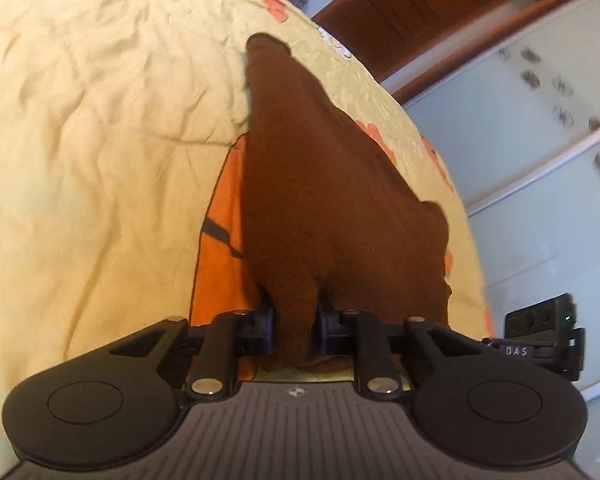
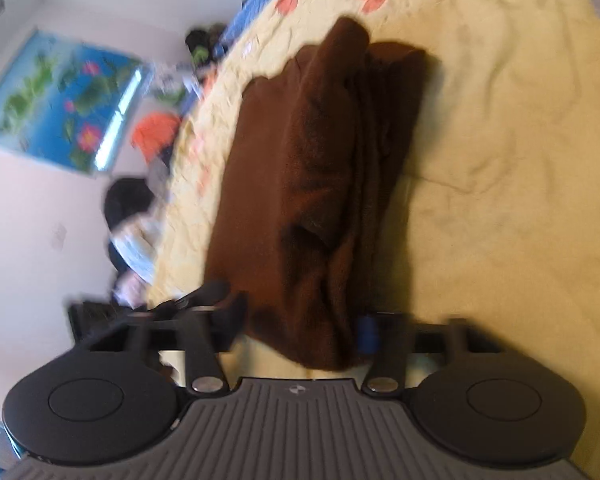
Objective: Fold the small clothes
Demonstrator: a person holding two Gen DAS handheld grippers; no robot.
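A small dark brown knit garment (image 1: 320,184) lies on a pale yellow floral bedspread (image 1: 100,120). In the left wrist view my left gripper (image 1: 294,320) is shut on a bunched fold of its near edge, and the cloth stretches away from the fingers. In the right wrist view the same brown garment (image 2: 312,168) lies in loose folds, and my right gripper (image 2: 300,328) stands open with its fingers on either side of the near edge; the cloth lies between them.
An orange cloth (image 1: 220,240) lies under the brown garment. The bed edge runs beside a wooden frame (image 1: 400,4) and white cabinet doors (image 1: 520,140). A flower picture (image 2: 60,104) hangs on the wall, with clutter (image 2: 140,232) beside the bed.
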